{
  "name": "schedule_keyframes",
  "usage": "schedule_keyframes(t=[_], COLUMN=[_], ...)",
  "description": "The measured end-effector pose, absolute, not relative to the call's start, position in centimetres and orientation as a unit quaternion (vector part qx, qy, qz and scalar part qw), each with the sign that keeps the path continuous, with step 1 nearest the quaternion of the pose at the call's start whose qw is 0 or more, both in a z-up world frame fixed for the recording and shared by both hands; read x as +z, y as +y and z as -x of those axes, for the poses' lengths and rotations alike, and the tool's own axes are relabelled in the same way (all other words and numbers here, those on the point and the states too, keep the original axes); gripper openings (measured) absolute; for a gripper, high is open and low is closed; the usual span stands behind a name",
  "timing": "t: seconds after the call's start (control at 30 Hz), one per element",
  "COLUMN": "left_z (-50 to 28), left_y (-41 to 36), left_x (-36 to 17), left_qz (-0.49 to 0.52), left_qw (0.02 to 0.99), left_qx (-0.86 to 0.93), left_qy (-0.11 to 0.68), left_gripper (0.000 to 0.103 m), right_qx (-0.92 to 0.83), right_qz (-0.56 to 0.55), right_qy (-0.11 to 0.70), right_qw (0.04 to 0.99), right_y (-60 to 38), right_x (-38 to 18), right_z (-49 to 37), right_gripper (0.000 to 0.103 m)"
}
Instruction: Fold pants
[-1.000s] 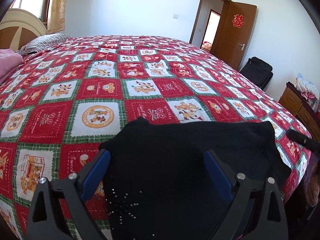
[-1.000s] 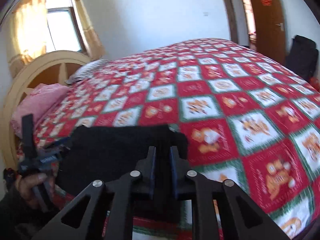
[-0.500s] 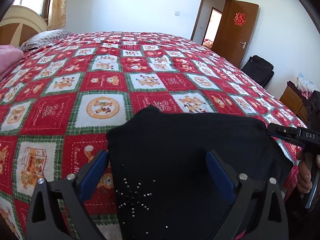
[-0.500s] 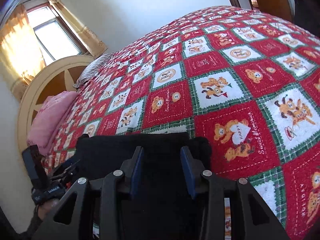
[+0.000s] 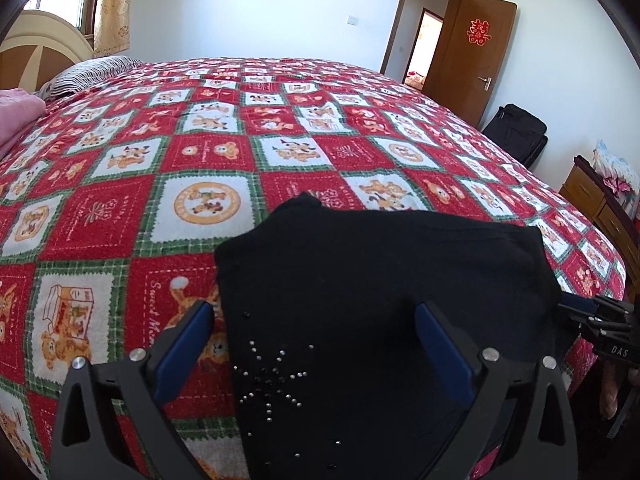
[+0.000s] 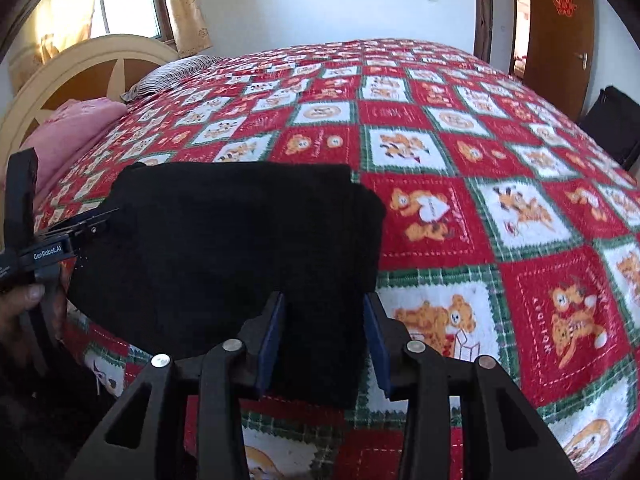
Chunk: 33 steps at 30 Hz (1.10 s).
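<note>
The black pants (image 5: 380,280) lie folded into a rough rectangle on the near edge of the bed, with a starburst of small studs near my left gripper. My left gripper (image 5: 316,320) is open, its blue-padded jaws wide apart over the pants' left end. In the right wrist view the pants (image 6: 224,240) lie just ahead. My right gripper (image 6: 324,312) is open, jaws either side of the pants' right end. Each gripper shows at the edge of the other's view.
The bed carries a red, white and green bear-patterned quilt (image 5: 208,160). A pink blanket (image 6: 76,128) and striped pillow (image 5: 88,74) lie by the headboard. A wooden door (image 5: 476,48), black bag (image 5: 516,132) and wooden dresser (image 5: 600,200) stand at the right.
My right gripper went from shut on the pants' right end to open, letting the fabric go. The left gripper stayed open and drew back slightly. The pants now lie flatter.
</note>
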<state>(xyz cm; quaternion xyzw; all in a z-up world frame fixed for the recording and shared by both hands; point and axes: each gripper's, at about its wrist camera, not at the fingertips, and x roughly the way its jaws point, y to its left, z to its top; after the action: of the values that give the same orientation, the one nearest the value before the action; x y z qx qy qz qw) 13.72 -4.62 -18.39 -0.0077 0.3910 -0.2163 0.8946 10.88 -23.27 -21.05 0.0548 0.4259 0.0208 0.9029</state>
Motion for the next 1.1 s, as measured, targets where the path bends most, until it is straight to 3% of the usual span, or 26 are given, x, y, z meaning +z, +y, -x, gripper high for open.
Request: schedule_keyframes(t=[0.07, 0.13, 0.57, 1.1], left_z=[-13.8, -13.8, -14.2, -14.2], left_y=[-4.6, -4.6, -1.5, -2.3], left_x=[-18.5, -18.5, -18.1, -19.7], left_qz=[0.009, 0.008, 0.022, -0.006], left_qw=[0.893, 0.892, 0.906, 0.903], left_qx=[-0.217, -0.219, -0.191, -0.207], left_qy=[0.394, 0.396, 0.376, 0.376], left_gripper=[0.103, 0.103, 0.103, 0.103], right_qx=[0.021, 0.022, 0.029, 0.044], right_qz=[-0.064, -0.081, -0.153, -0.221], right_qy=[0.428, 0.431, 0.381, 0.391], right_qw=[0.901, 0.898, 0.911, 0.893], right_y=[-23.9, -24.6, -26.6, -27.6], right_x=[-21.3, -21.7, -19.7, -22.3], right_z=[-10.9, -10.9, -10.4, -13.7], right_gripper=[0.058, 0.062, 0.062, 0.062])
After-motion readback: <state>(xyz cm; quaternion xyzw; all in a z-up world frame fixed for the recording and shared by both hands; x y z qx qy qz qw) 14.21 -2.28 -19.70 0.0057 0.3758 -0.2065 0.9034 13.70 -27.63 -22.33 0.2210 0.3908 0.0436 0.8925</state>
